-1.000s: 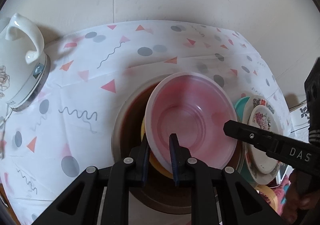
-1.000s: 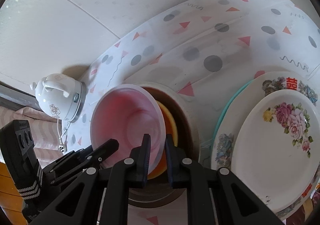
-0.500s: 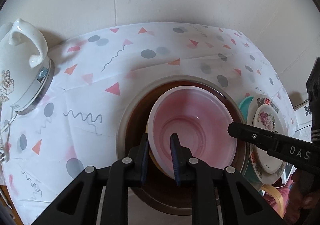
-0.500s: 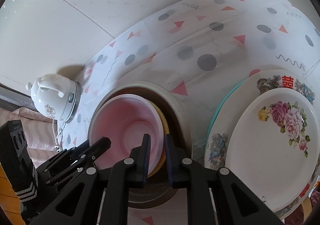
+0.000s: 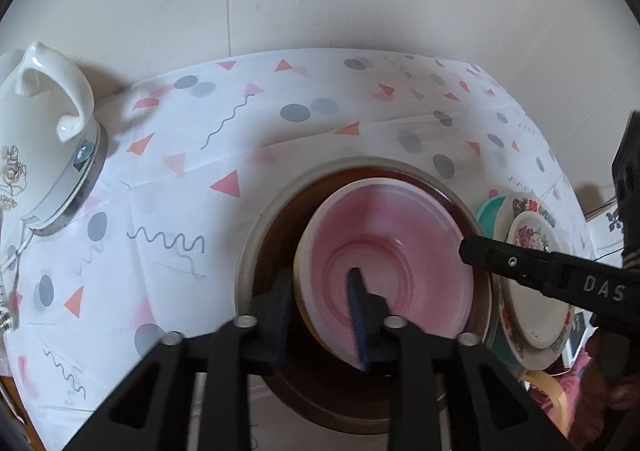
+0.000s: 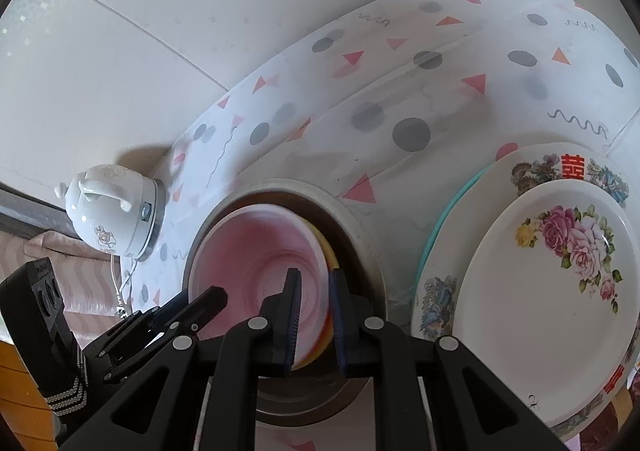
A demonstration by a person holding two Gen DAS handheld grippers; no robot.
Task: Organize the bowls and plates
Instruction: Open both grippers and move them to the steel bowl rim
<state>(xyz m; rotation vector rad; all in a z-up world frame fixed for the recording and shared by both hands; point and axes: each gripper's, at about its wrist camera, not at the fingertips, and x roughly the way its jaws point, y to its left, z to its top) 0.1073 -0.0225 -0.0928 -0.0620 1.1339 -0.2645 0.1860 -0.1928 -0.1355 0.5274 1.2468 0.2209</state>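
Observation:
A pink bowl (image 5: 392,243) (image 6: 256,251) sits nested in a yellow bowl (image 5: 298,267) (image 6: 326,251), both inside a large brown bowl (image 5: 280,203) (image 6: 360,219). My left gripper (image 5: 318,303) straddles the pink bowl's near rim. Its jaws are opening, and the pads stand clear of the rim on both sides. My right gripper (image 6: 316,307) is shut on the opposite rim of the pink bowl, with the yellow rim right against it. One of the right gripper's fingers (image 5: 500,259) reaches in from the right in the left wrist view.
A stack of floral plates (image 6: 552,291) (image 5: 536,251) on a teal plate (image 6: 440,227) lies just right of the brown bowl. A white kettle (image 5: 44,139) (image 6: 112,207) stands at the table's left, by the wall. A patterned cloth (image 5: 180,211) covers the table.
The pink bowl, held raised and tilted before, has come down level into the yellow bowl. The left gripper's jaws have parted from its rim. The right gripper keeps its hold.

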